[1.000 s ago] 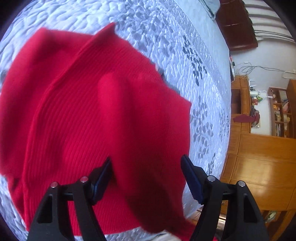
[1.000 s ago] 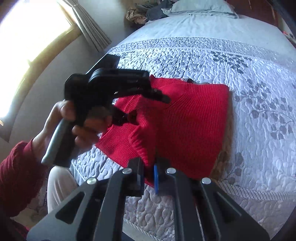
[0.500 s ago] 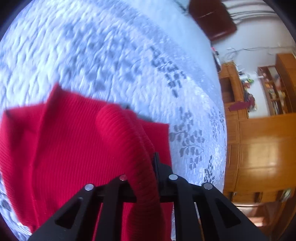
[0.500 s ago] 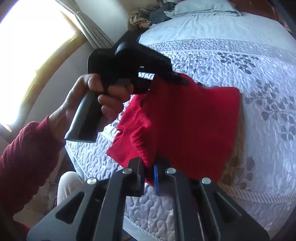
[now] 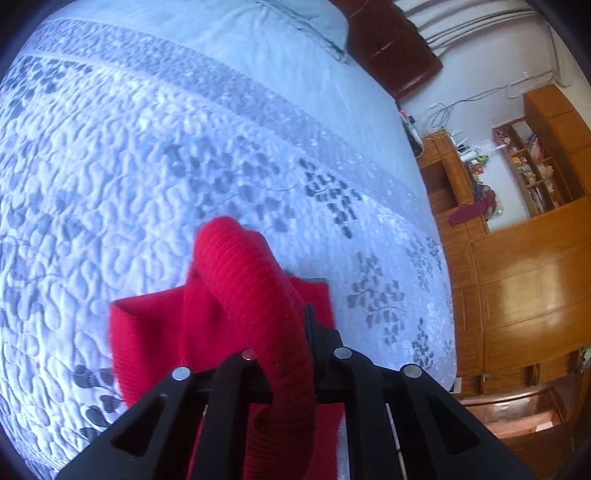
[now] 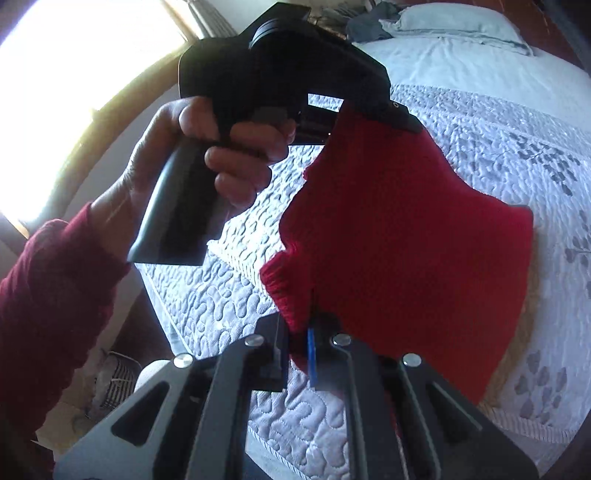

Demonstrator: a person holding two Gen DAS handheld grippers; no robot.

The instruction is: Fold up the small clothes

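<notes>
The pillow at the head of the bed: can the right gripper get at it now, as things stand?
Probably not. The right gripper is shut on the red sweater, and the pillow lies far across the quilt.

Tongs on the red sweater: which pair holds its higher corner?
The left tongs, in the visible hand, jaws closing on a raised corner of the red sweater; the right tongs pinch its lower edge.

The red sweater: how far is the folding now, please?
Done: both tools have hold of it. The left tool is closing on a rolled ribbed edge of the red sweater; the right tool is shut on another edge. In hand: that side is lifted off the quilted bed, while the far side lies on it. Left: laying the raised part over and flattening it; no finished fold shows.
</notes>
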